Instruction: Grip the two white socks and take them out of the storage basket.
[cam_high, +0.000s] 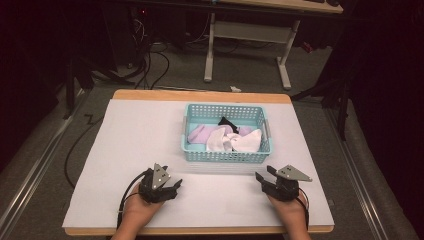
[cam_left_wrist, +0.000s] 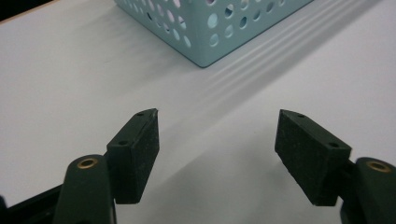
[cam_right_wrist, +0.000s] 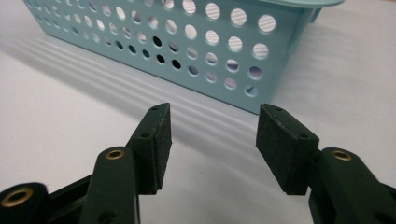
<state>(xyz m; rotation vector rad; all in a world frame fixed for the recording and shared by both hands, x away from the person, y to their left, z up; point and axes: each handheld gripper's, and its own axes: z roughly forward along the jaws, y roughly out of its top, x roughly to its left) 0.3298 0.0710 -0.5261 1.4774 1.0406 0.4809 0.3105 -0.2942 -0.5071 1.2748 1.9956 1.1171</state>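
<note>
- While both pairs of fingers stand spread wide with nothing between them, the left gripper (cam_high: 161, 185) and right gripper (cam_high: 278, 183) rest low on the white surface (cam_high: 125, 145), just in front of the basket (cam_high: 226, 156), one off each front corner.
- As a judgement: the socks lie piled together, so fingers dropping into the basket could pinch two pieces at once, or catch only a loose fold that slips free on the lift.
- Fingers coming in low could also strike the basket's near wall (cam_right_wrist: 196, 51) and shove the light plastic basket across the smooth surface; the raised rim would need clearing first.
- Both grippers reaching into the one basket could crowd each other.
- Inside the basket lies a soft heap: a pale lilac sock (cam_high: 200, 134) toward its left, white socks (cam_high: 235, 141) crumpled at its middle and right, a small black piece (cam_high: 227, 121) toward the back wall.
- The basket itself is light teal with round perforations, sitting at the middle of the surface.
</note>
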